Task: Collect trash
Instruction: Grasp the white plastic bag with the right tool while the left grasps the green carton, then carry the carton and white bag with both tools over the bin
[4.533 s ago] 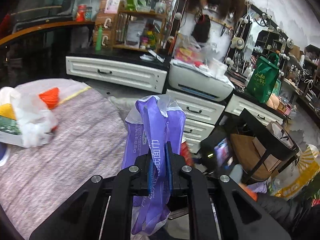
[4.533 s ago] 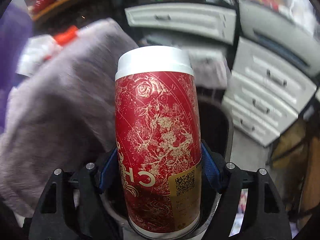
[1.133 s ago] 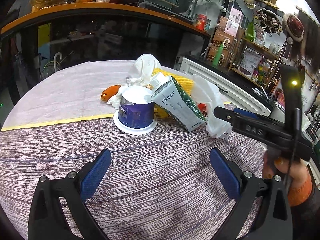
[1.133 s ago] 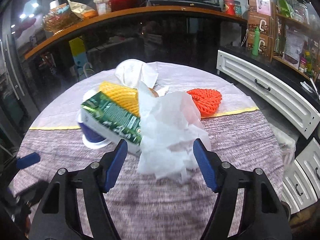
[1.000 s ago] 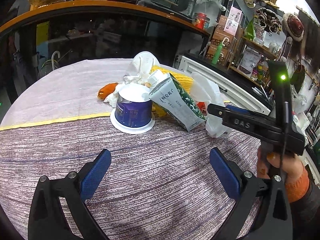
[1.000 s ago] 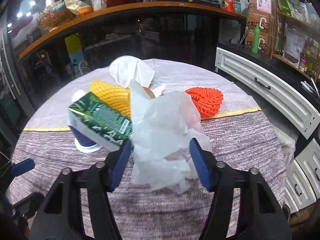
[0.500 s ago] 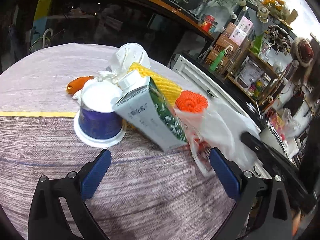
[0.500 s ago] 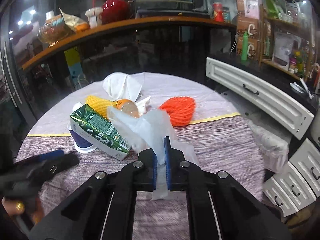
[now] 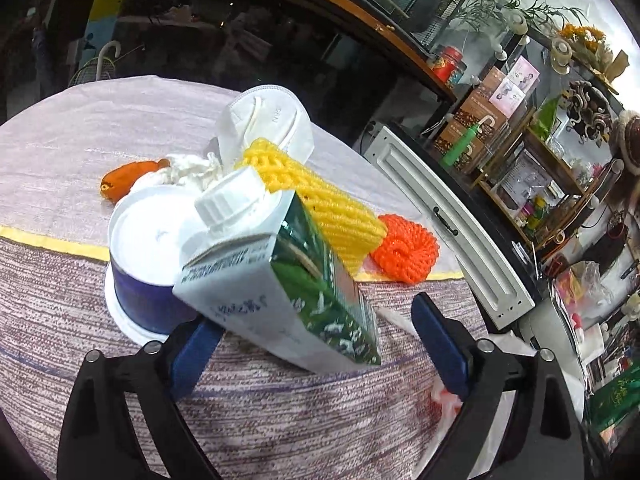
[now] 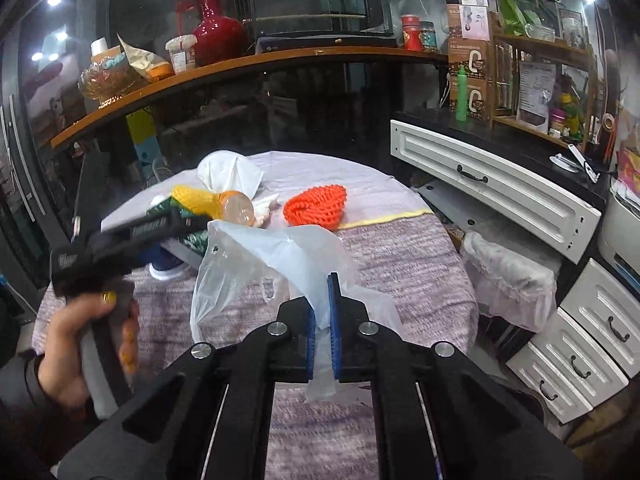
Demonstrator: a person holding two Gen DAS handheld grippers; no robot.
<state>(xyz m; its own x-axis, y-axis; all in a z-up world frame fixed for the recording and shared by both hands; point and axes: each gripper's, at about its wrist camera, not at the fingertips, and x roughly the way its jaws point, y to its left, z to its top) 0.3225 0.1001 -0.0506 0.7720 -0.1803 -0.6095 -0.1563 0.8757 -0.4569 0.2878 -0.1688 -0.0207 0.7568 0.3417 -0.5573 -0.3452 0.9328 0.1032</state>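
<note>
We take this for a lived-in home room — a cloth-covered round table (image 10: 400, 264) at centre, white drawer cabinets (image 10: 496, 192) at right, a red vase (image 10: 216, 28) on the upper-left shelf (image 10: 248, 62), cluttered shelving (image 10: 532, 80) upper right.

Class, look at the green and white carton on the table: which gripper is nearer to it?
Left. The left gripper is open with the carton lying between its fingers. The right gripper is back from the pile, shut on the plastic bag.
</note>
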